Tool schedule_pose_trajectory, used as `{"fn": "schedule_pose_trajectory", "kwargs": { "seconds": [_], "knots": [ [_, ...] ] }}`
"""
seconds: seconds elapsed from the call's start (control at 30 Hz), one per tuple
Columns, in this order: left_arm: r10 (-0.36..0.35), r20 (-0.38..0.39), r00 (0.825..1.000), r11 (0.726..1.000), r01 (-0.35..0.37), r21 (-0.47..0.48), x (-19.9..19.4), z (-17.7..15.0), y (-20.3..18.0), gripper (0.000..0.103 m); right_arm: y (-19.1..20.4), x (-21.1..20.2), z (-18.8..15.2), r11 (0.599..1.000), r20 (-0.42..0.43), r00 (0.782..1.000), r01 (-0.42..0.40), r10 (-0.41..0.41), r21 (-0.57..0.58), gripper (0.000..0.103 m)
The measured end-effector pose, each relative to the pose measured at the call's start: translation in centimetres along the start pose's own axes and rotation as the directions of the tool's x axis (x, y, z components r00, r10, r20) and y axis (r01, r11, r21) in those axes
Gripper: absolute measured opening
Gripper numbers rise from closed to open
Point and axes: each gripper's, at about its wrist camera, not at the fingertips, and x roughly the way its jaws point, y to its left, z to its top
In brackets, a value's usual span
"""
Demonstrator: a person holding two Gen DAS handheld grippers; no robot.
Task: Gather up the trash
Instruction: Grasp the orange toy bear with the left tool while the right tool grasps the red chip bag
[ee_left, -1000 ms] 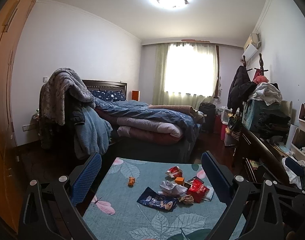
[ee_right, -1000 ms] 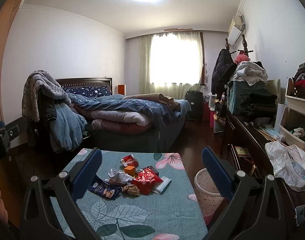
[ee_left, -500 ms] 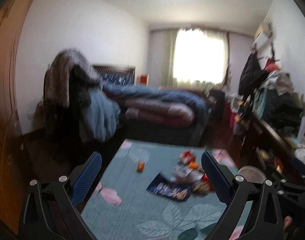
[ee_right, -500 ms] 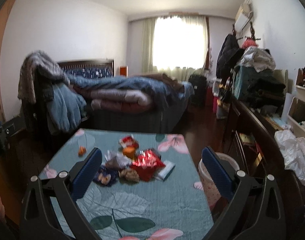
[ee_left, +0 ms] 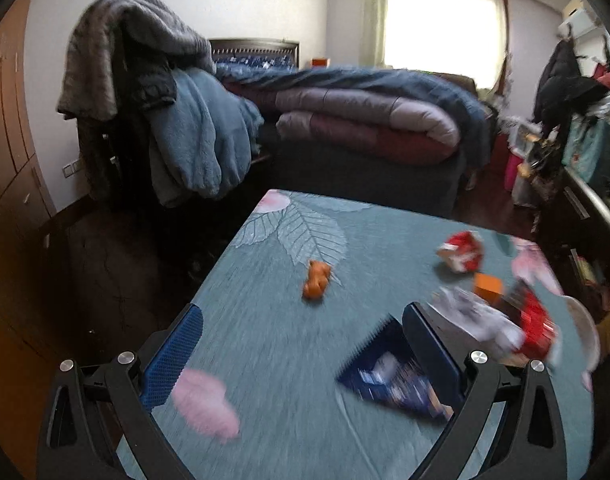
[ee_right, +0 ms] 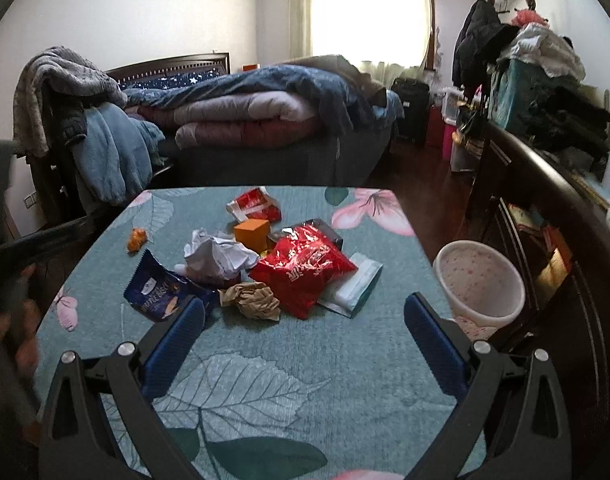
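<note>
Both tongs were spread wide and empty. The left gripper (ee_left: 301, 354) hung low over the table (ee_left: 273, 344), the orange scrap (ee_left: 316, 284) lying straight ahead of its gap and apart from the heap. The blue wrapper (ee_left: 389, 376) lay just beside its right finger, long axis slanting away. The right gripper (ee_right: 303, 338) faced the heap — brown paper wad (ee_right: 251, 300) nearest — with the bin (ee_right: 479, 284) off the table's right edge, open room between.
</note>
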Motion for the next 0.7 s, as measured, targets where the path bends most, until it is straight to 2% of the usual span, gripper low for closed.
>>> {"fn": "schedule_pose_trajectory", "kwargs": {
  "seconds": [0.1,0.2,0.33,0.43,0.6,0.63,0.7],
  "knots": [
    [0.041,-0.046,0.998,0.999,-0.041,0.017,4.6,1.0,-0.4,0.099,-0.5,1.5,0.0,1.000,-0.006,1.000,-0.010,0.010,0.014,0.100],
    [0.051,-0.113,0.992,0.999,-0.048,0.024,9.0,1.6,-0.4,0.099,-1.2,2.8,0.1,1.000,-0.017,1.000,-0.009,0.009,0.027,0.099],
    [0.003,-0.185,0.983,1.000,-0.002,0.004,12.5,1.5,-0.3,0.099,-2.1,5.0,0.3,0.999,-0.056,0.998,-0.007,0.009,0.037,0.099],
    [-0.012,-0.225,0.974,0.999,0.020,0.034,14.0,1.1,-0.8,0.082,-2.5,6.4,0.4,0.999,-0.078,0.997,0.005,-0.002,0.039,0.099],
    [-0.028,-0.222,0.975,0.999,0.033,0.022,14.1,1.1,-0.7,0.079,-2.5,8.5,0.9,0.999,-0.104,0.994,-0.009,0.015,0.050,0.099],
    [-0.029,-0.218,0.976,0.999,0.034,0.016,14.0,1.2,-0.6,0.076,-2.6,8.6,0.9,0.998,-0.107,0.994,-0.020,0.026,0.057,0.099],
    [-0.031,-0.204,0.979,0.999,0.033,0.010,13.8,1.3,-0.4,0.059,-2.5,9.3,1.2,0.996,-0.121,0.991,-0.044,0.054,0.078,0.099]
  ]
}}
